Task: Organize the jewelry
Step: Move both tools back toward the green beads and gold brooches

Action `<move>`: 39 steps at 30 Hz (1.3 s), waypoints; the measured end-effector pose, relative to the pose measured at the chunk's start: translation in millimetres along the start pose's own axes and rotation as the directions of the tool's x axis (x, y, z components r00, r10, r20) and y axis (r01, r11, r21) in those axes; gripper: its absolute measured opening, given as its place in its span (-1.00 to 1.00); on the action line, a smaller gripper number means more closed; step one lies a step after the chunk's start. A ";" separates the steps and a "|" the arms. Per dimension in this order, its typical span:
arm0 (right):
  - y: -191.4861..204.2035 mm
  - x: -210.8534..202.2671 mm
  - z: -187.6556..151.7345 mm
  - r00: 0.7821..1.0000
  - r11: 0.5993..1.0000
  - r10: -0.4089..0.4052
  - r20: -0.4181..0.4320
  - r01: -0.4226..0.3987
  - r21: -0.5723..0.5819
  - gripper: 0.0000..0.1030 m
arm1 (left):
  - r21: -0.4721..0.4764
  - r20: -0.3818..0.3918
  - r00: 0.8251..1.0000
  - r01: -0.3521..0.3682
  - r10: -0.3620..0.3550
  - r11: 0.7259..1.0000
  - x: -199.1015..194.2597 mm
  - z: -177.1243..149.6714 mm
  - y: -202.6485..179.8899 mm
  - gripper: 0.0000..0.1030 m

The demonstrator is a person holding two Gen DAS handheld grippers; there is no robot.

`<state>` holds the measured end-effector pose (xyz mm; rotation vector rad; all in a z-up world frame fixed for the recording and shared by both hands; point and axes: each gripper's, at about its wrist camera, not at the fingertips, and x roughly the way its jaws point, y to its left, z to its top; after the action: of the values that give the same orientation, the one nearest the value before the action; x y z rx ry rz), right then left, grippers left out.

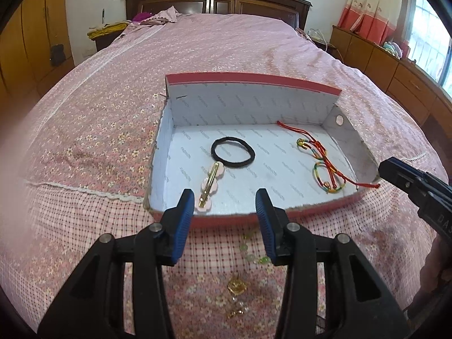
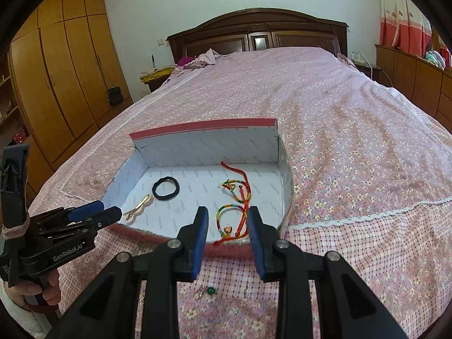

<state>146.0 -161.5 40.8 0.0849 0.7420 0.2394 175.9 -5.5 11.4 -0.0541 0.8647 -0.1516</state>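
Observation:
A shallow red box [image 1: 245,219] [image 2: 286,197] with white lining lies on the bed. Inside it are a black hair tie [image 1: 233,151] [image 2: 165,188], a gold clip with pink flowers [image 1: 208,186] [image 2: 137,207] and coloured cord bracelets [image 1: 325,166] [image 2: 236,206]. My left gripper [image 1: 227,206] [image 2: 108,212] is open and empty at the box's near rim, above a green bead bracelet [image 1: 252,252] and gold pieces [image 1: 236,286] on the cover. My right gripper [image 2: 227,221] is open and empty over the box's near right corner. A green bead earring [image 2: 210,291] lies below it.
The pink floral bed cover [image 1: 197,56] stretches behind the box to a dark wooden headboard [image 2: 254,34]. Wooden wardrobes [image 2: 65,70] stand on the left, a low wooden cabinet [image 1: 381,62] and window on the right.

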 end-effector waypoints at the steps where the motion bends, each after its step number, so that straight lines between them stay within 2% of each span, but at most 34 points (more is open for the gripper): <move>1: 0.6 -1.5 -1.9 1.000 1.000 0.001 -0.001 -0.001 -0.002 -0.39 | -0.002 -0.001 1.000 0.001 -0.001 1.000 -1.1 -1.2 -0.3 -0.29; 15: 11.6 -10.0 -31.6 0.999 0.999 0.014 -0.035 -0.016 -0.041 -0.39 | -0.006 -0.031 0.999 0.015 -0.015 1.000 -2.5 -21.7 -2.7 -0.29; 39: 15.1 23.5 -68.6 0.986 0.997 0.051 -0.160 -0.060 -0.049 -0.40 | -0.006 -0.098 0.995 0.034 -0.035 0.999 25.8 -38.6 -9.8 -0.29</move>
<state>113.4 -141.6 -22.8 0.0356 0.8922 0.3220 162.0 -18.6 -32.0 -0.0656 0.9624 -0.1860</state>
